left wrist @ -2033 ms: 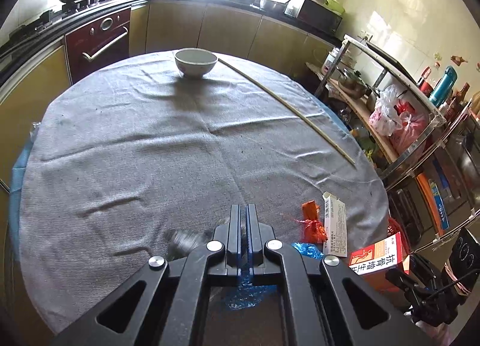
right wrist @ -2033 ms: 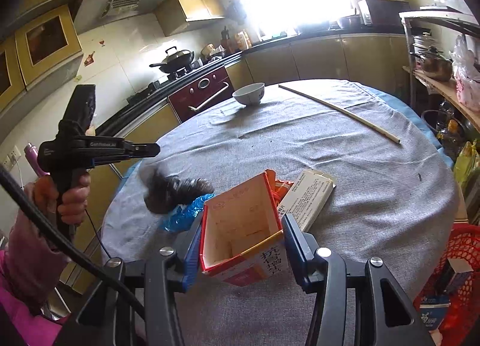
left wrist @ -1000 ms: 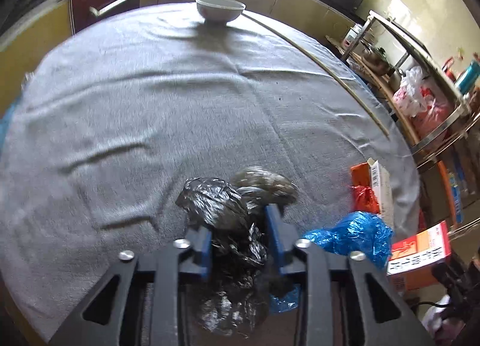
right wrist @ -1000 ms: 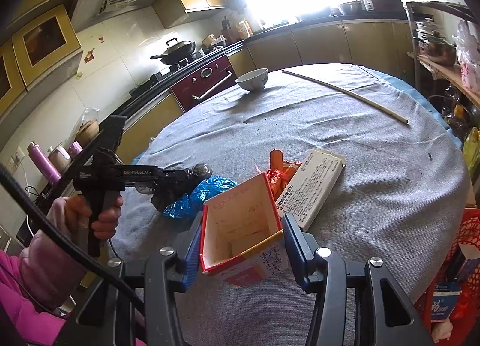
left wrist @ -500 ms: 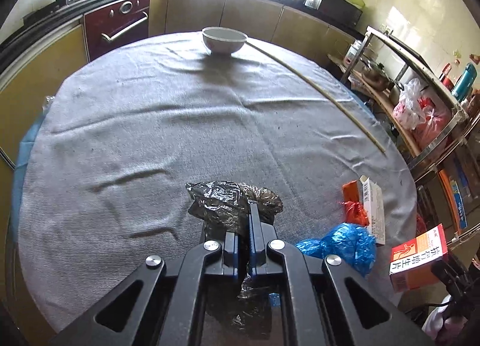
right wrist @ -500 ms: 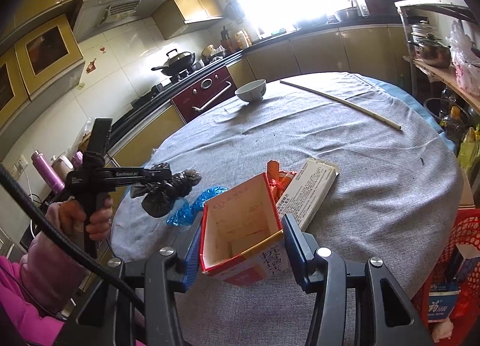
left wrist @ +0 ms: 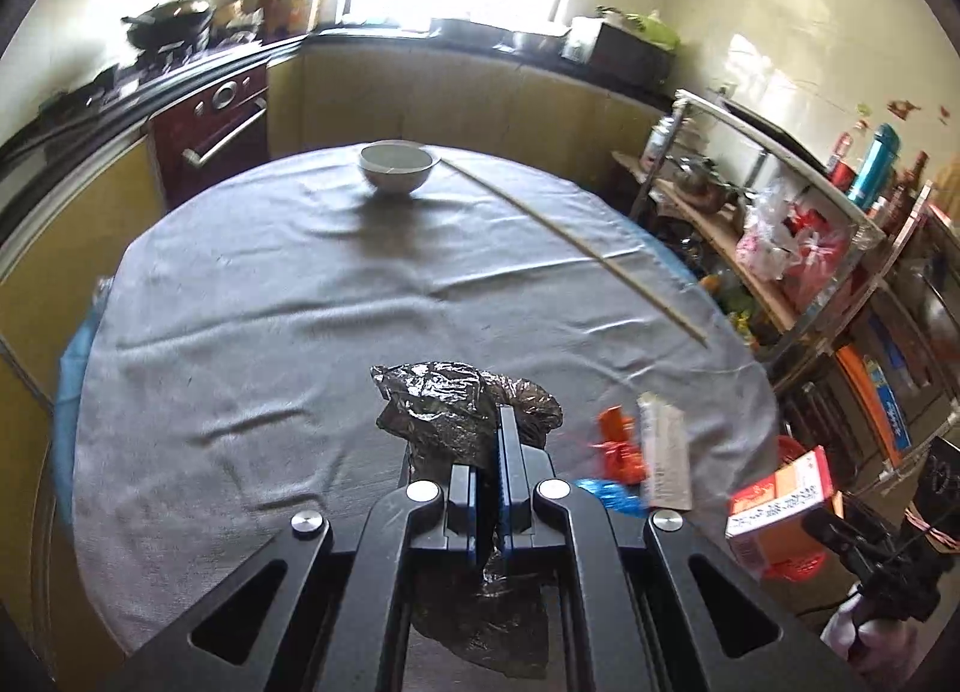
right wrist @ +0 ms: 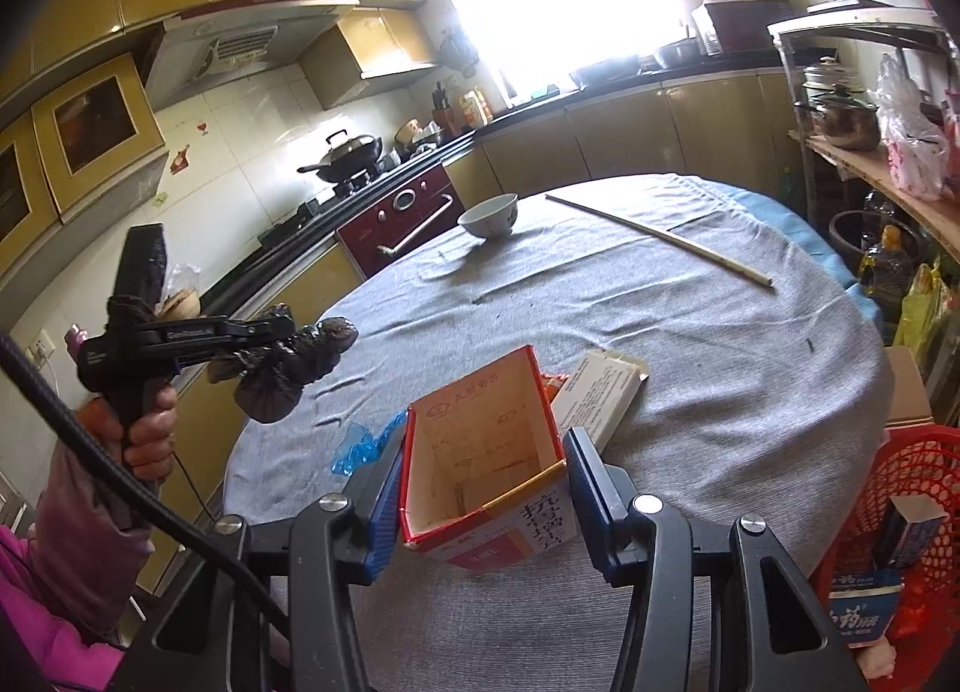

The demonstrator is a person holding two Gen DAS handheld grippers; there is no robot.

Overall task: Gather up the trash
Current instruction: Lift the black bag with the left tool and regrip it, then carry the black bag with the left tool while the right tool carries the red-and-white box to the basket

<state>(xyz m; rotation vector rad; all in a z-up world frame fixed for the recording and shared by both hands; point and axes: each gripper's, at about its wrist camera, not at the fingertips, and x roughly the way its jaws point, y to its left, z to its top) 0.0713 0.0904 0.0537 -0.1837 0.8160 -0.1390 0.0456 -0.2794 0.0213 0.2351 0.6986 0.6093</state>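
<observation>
Open carton [right wrist: 486, 452] clamped in right gripper [right wrist: 483, 503], looks empty. Black bag [left wrist: 462, 413] pinched in left gripper [left wrist: 495, 452], jaws closed, above grey table [left wrist: 300, 302]. Red basket [right wrist: 912, 488] with boxes beside table. Bowl [left wrist: 396, 167] at far edge, kitchen behind.

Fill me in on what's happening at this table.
A person is clearing trash off a round table with a pair of tongs in each hand. The left tongs are shut on a crumpled black plastic bag, lifted clear of the cloth. The right tongs grip an open red-and-white carton. A blue wrapper, an orange wrapper and a flat white box lie on the table. A red basket beside it holds boxes.
</observation>
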